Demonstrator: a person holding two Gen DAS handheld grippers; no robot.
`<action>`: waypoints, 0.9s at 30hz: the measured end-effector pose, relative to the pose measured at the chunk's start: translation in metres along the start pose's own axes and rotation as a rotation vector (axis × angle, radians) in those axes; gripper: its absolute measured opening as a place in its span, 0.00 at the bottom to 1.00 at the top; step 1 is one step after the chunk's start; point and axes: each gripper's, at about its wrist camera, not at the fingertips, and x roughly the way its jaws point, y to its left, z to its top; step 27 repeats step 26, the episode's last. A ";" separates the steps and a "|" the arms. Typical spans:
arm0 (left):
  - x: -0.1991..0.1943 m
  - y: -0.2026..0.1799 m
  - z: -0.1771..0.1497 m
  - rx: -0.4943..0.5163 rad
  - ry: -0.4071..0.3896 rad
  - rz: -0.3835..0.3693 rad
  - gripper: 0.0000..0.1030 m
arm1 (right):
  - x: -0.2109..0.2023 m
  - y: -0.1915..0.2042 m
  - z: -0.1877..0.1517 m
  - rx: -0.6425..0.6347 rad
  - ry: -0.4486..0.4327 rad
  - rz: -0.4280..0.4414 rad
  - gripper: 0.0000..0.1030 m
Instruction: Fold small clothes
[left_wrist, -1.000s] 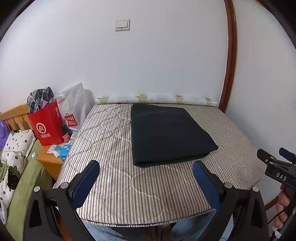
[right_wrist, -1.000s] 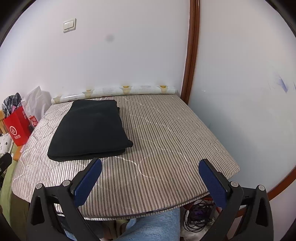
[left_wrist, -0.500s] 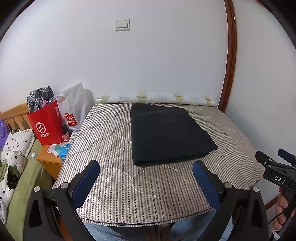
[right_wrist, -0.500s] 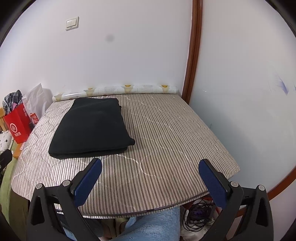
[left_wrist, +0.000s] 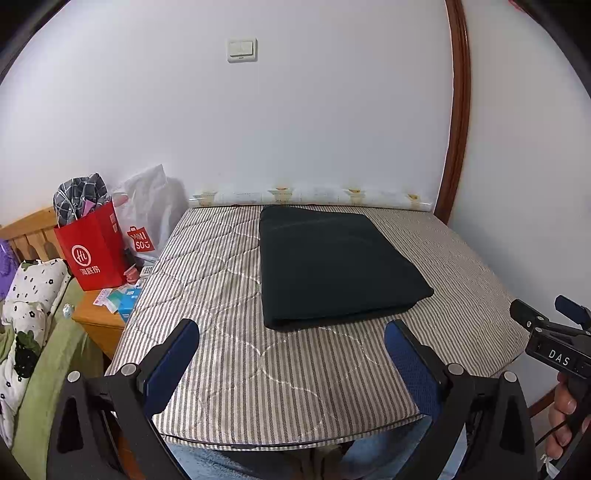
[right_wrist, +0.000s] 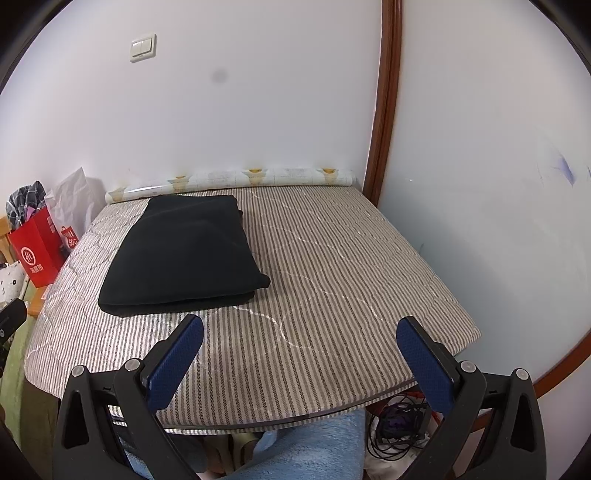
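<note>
A dark folded garment (left_wrist: 332, 266) lies flat on the striped quilted table cover (left_wrist: 221, 362), toward the far side; in the right wrist view the garment (right_wrist: 184, 258) sits left of centre. My left gripper (left_wrist: 291, 354) hovers open above the near edge, short of the garment, nothing between its blue pads. My right gripper (right_wrist: 299, 354) is also open and empty, over the cover (right_wrist: 351, 277) to the right of the garment. The right gripper's body (left_wrist: 554, 350) shows at the right edge of the left wrist view, held by a hand (left_wrist: 565, 417).
A patterned roll (left_wrist: 310, 195) lies along the back wall. Left of the table stand a red paper bag (left_wrist: 92, 251), a white plastic bag (left_wrist: 151, 218) and a wooden nightstand (left_wrist: 99, 325). A brown door frame (right_wrist: 384, 110) rises at the back right. Cables (right_wrist: 395, 432) lie under the table.
The right wrist view has drifted slightly, so the garment sits a little more to the right in it. Both grippers stay open; the garment has not moved.
</note>
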 end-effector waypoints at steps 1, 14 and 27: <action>0.000 0.000 0.000 -0.001 0.000 -0.001 0.98 | 0.000 0.000 0.000 0.001 0.000 -0.001 1.00; -0.001 0.001 -0.001 -0.005 0.001 -0.003 0.98 | -0.003 0.002 -0.001 -0.007 -0.004 -0.001 1.00; 0.001 0.005 0.001 -0.016 0.005 0.009 0.98 | -0.003 0.003 -0.001 -0.017 -0.007 0.010 1.00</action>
